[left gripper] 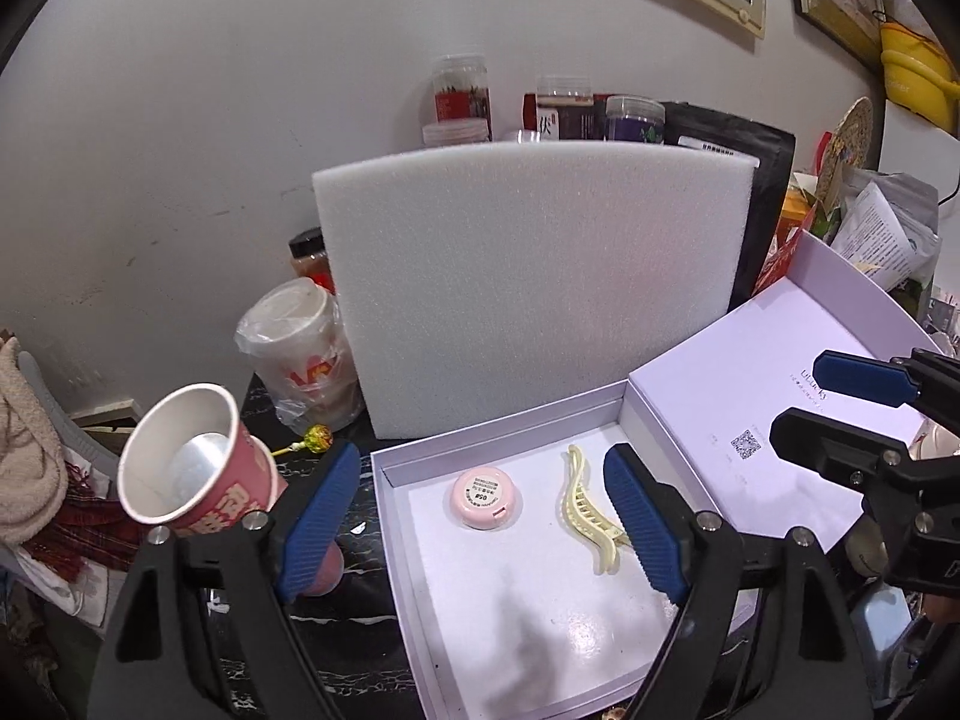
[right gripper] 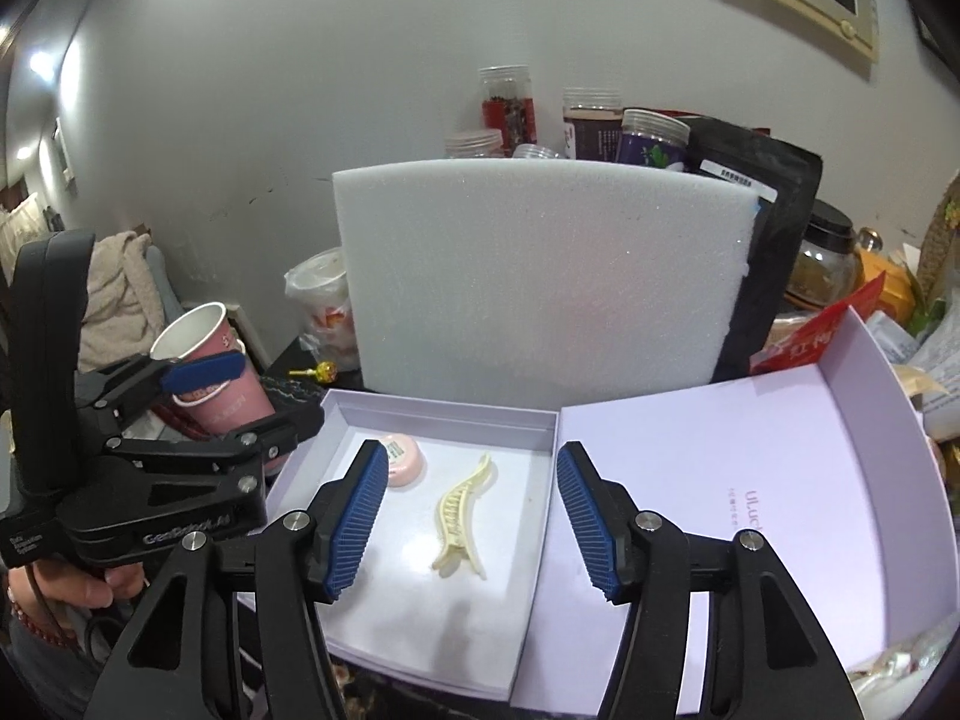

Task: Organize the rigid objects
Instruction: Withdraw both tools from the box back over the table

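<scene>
Both tongs, left tongs and right tongs, spread and empty over the box; the hair clip, probably slippery, could skid from a hasty pinch.

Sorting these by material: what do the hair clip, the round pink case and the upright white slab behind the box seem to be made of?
Hair clip: likely cream plastic, smooth moulded teeth.
Round pink case: probably plastic, faintly glossy, printed label on top.
White slab: foam, matte, with a fine porous grain.
</scene>
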Motion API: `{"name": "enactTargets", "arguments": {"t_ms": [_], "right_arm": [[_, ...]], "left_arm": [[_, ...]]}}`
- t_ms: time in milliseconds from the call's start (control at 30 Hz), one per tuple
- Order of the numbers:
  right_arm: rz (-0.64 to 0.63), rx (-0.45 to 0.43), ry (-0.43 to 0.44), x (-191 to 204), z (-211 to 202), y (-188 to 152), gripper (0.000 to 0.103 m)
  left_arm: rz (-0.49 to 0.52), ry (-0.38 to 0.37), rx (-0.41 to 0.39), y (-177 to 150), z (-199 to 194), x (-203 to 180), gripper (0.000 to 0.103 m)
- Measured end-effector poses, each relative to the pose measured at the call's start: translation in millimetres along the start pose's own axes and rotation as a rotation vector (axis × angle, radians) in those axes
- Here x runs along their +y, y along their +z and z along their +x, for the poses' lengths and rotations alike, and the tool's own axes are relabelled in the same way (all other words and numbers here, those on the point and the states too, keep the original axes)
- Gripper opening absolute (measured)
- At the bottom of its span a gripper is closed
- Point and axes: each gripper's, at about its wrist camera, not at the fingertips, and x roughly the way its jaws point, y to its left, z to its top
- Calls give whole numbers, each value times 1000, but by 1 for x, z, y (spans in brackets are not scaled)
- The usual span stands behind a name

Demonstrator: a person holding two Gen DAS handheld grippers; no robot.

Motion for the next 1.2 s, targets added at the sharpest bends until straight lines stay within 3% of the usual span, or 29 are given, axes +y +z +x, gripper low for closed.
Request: {"name": "enactTargets", "arguments": {"t_ms": [367,667,1200], "right_arm": [[-25,-62,-29,9,-39,-10,73],[-40,-113,-46,16,-71,-22,85],[-74,-144,-51,32,-112,-59,89]], "left_arm": [[-8,12,-63,-7,-44,0,88],[45,25,-108,-22,-78,-11,88],[11,9,-139,-57,-119,-19,88]]}}
